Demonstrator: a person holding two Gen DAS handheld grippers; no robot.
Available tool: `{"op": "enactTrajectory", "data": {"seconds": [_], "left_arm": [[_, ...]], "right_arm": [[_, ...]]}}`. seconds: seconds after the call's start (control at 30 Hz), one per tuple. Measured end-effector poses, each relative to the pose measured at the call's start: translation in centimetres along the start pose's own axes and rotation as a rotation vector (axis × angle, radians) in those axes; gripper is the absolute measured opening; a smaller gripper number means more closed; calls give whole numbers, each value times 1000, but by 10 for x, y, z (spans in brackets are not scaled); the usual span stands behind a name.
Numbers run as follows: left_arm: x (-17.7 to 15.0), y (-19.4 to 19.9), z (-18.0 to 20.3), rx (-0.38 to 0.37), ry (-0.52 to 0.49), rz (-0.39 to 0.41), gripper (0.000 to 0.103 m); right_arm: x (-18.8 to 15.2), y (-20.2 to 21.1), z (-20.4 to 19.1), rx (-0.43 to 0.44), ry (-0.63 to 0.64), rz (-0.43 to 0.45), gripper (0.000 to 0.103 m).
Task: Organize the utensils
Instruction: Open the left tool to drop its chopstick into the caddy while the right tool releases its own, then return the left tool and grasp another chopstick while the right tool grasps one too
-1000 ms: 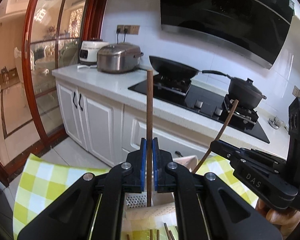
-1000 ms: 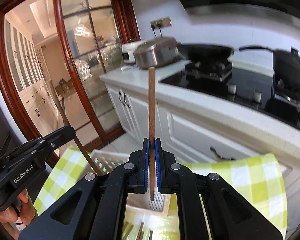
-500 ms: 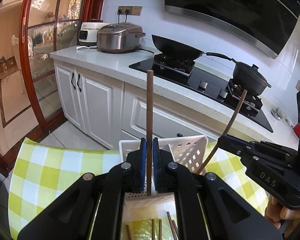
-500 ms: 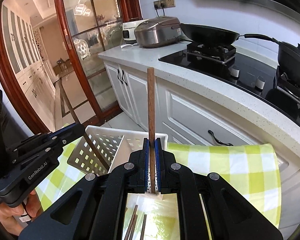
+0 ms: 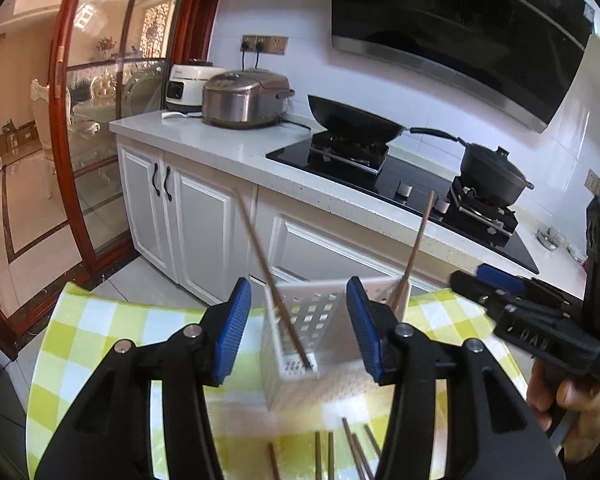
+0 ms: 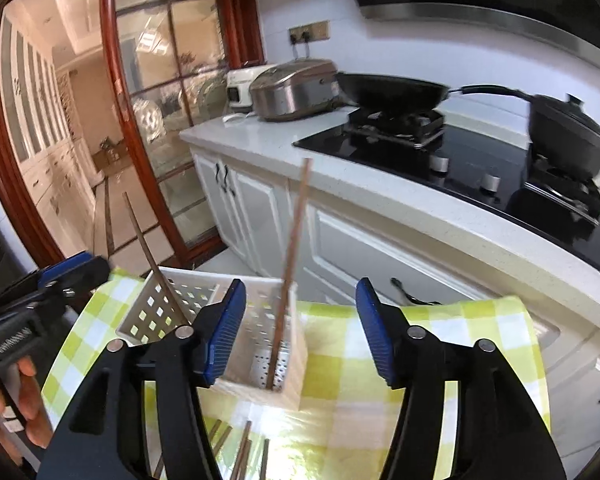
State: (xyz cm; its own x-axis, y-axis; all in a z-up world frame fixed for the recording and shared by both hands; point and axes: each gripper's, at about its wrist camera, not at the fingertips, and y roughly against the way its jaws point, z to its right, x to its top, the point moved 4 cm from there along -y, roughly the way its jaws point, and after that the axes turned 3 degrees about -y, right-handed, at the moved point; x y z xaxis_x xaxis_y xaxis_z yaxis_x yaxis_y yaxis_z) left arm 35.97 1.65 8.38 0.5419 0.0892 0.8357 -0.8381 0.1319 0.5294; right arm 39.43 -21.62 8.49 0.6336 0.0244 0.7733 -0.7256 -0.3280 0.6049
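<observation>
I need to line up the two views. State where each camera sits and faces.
Left wrist: on the left hand-held gripper, open, facing the white basket and stove; a hand shows at right.
Right wrist: on the right hand-held gripper, open, same direction; fingers at left.
Shared: basket, two chopsticks, checked cloth.

Chopsticks [image 5: 278,288]: brown
Basket [image 6: 262,334]: white, perforated
Tablecloth [image 6: 452,340]: yellow-green and white check
Tongs' pads [image 5: 233,330]: blue

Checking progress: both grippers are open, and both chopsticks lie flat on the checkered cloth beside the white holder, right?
Not quite. Both chopsticks stand leaning inside the white holder, not flat beside it: one in the left wrist view, the other in the right. Both grippers, left and right, are open.
</observation>
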Motion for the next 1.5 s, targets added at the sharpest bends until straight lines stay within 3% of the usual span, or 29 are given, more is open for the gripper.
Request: {"op": "enactTrajectory", "data": {"seconds": [0.2, 0.33, 0.37, 0.5, 0.6, 0.73, 0.9, 1.0, 1.13, 1.5], "left_arm": [[-69, 28, -21, -22, 49, -64, 50], [-126, 32, -29, -18, 61, -151, 48], [-136, 31, -29, -19, 58, -163, 43], [-178, 24, -18, -27, 15, -229, 32], [-197, 14, -7, -28, -23, -271, 28], [-208, -4, -1, -3, -55, -312, 23], [-212, -17, 7, 26, -127, -337, 19], [-213, -20, 9, 63, -172, -333, 9], [-212, -19, 7, 61, -185, -328, 8], [-213, -18, 2, 34, -155, -312, 8]], "right_arm": [[-78, 16, 19, -5, -22, -49, 59], [-142, 13, 24, 12, -54, -127, 59], [-153, 12, 22, 17, -50, -137, 59], [-182, 9, 10, 43, -8, -158, 59], [-185, 7, 7, 35, 2, -164, 59], [-186, 8, 5, 41, 10, -153, 66], [-187, 5, 8, 3, 14, -167, 67], [-189, 2, 6, 10, 17, -185, 67], [-193, 1, -5, 9, 68, -199, 66], [-210, -8, -26, 2, 177, -261, 37]]}}
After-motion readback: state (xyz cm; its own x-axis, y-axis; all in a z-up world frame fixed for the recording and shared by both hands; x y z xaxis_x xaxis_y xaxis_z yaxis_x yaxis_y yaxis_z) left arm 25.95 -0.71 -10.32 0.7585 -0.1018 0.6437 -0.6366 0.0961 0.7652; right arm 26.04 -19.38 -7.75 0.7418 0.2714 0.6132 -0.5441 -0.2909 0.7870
